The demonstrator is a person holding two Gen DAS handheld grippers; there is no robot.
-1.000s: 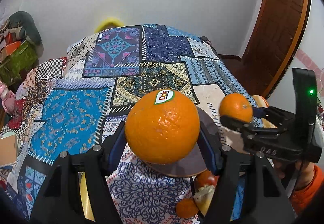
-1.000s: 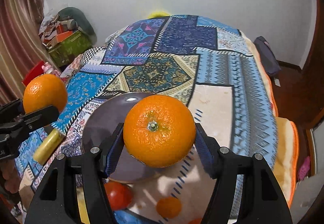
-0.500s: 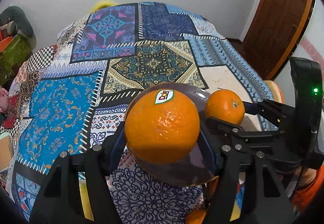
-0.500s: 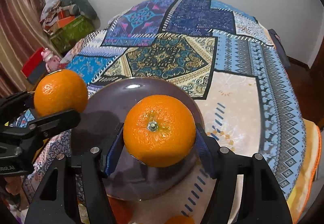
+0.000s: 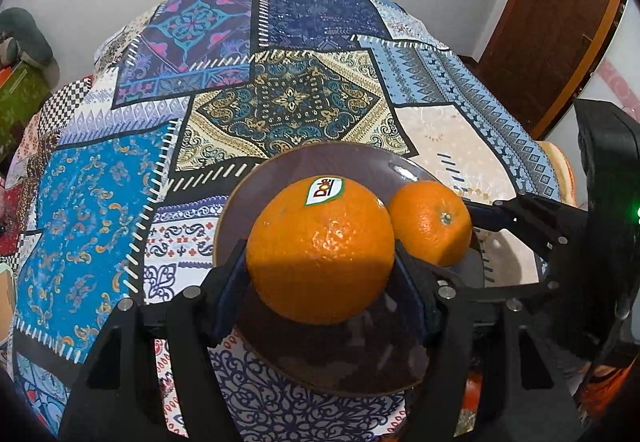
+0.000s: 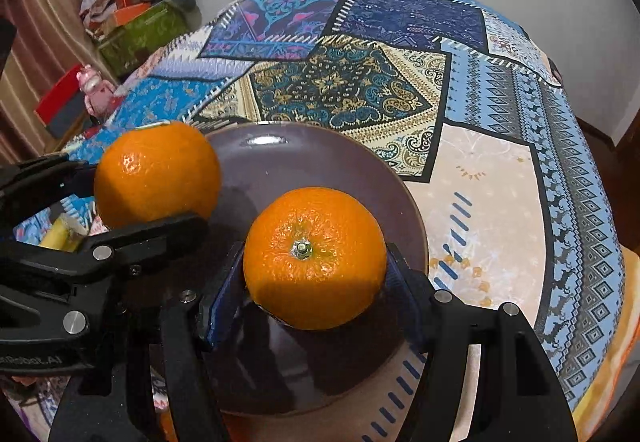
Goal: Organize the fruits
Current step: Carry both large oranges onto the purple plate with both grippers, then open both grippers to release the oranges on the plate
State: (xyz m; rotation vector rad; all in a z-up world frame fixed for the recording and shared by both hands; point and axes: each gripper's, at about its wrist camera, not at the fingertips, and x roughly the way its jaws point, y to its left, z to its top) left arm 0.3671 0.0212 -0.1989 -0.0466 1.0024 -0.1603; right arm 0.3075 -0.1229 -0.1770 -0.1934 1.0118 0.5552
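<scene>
Both grippers have come down since the earlier frames, so the dark brown plate (image 5: 280,170) now fills the lower centre of each view instead of sitting partly behind the fruit. In the left wrist view the left gripper (image 5: 320,266) is clenched on the stickered orange (image 5: 320,250), its blue pads pressed to the fruit's two sides at frame centre, over the plate. To the right of it the right gripper (image 5: 460,238) grasps the second orange (image 5: 430,222), just beside the first, also over the plate. Whether either fruit touches the plate's surface I cannot tell. In the right wrist view the second orange (image 6: 314,256) sits at centre between the right gripper's (image 6: 314,274) pads, and the stickered orange (image 6: 156,174) is at middle left in the left gripper (image 6: 156,202), over the plate's (image 6: 320,154) left rim. The plate rests on a patchwork cloth (image 6: 500,162). A yellow fruit (image 6: 60,234) shows at far left, off the plate.
</scene>
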